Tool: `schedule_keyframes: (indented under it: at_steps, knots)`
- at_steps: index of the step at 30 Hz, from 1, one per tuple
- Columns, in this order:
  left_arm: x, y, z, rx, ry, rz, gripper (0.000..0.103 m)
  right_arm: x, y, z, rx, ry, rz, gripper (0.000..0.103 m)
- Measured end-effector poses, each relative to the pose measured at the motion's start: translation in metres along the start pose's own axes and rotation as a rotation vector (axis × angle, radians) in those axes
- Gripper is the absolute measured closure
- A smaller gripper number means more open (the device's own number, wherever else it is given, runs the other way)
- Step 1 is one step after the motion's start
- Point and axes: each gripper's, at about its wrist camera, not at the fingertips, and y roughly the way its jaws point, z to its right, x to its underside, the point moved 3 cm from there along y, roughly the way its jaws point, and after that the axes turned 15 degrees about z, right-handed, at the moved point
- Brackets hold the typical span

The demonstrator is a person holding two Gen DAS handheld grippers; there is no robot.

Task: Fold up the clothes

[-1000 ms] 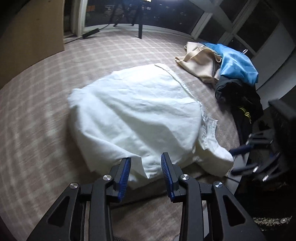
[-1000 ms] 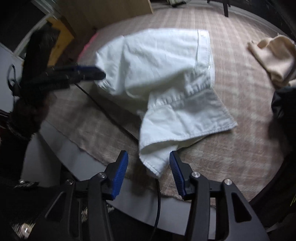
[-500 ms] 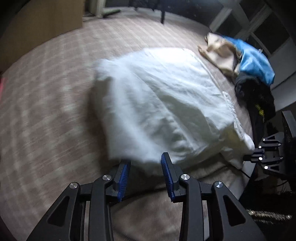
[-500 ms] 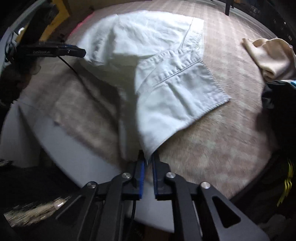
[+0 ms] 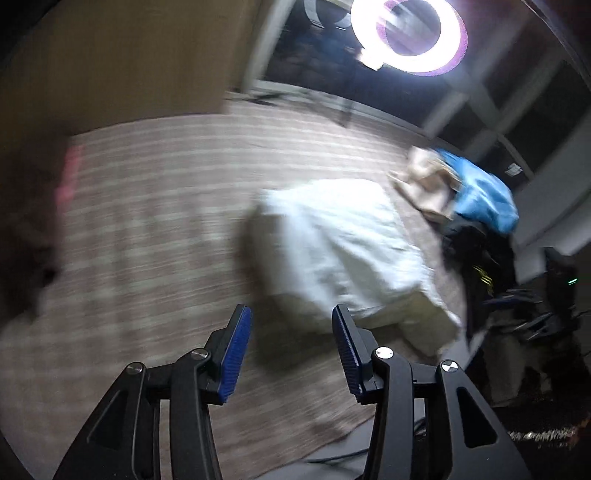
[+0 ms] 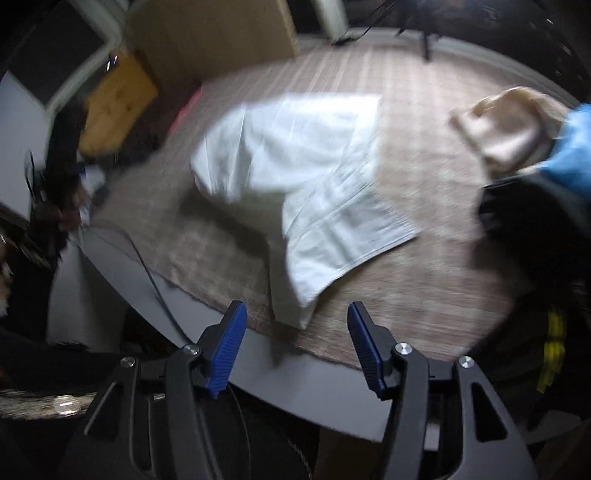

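Note:
A white garment (image 5: pixel 343 240) lies crumpled on the checked beige cloth (image 5: pixel 155 229) that covers the table. My left gripper (image 5: pixel 291 350) is open and empty, drawn back to the left of the garment's near edge. In the right wrist view the same white garment (image 6: pixel 314 177) spreads out with one corner hanging toward the table's front edge. My right gripper (image 6: pixel 295 339) is open just short of that corner, with nothing between its blue pads (image 6: pixel 229 347). Both views are blurred by motion.
A beige garment (image 6: pixel 506 125), a blue one (image 6: pixel 569 155) and a black one (image 6: pixel 532 221) are piled at the table's right side. A ring light (image 5: pixel 406 33) glares above. A cable (image 6: pixel 147 266) crosses the grey table edge (image 6: pixel 314 384). A cardboard box (image 6: pixel 118 99) stands at the left.
My right gripper has let go of the garment's corner and opened wide. My left gripper has pulled back and swung left, away from the garment. The garment has dropped flatter on the cloth.

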Motion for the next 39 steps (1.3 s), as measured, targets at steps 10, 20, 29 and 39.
schedule_keyframes:
  at_steps: [10,20,29,39]
  knots:
    - [0.017,0.104,0.01,-0.014,0.054,-0.208,0.066,-0.008,0.025,-0.02,0.255,-0.426,0.016,0.1]
    - [0.018,0.085,0.003,-0.021,-0.001,-0.205,0.066,0.024,0.037,-0.017,0.179,-0.416,-0.165,0.098]
    - [-0.018,0.008,-0.04,-0.06,-0.195,0.044,0.041,-0.105,-0.078,0.046,0.168,-0.062,0.331,0.038]
    - [-0.026,0.107,-0.034,-0.176,-0.247,-0.01,0.041,-0.168,0.075,0.085,0.085,0.084,0.157,0.025]
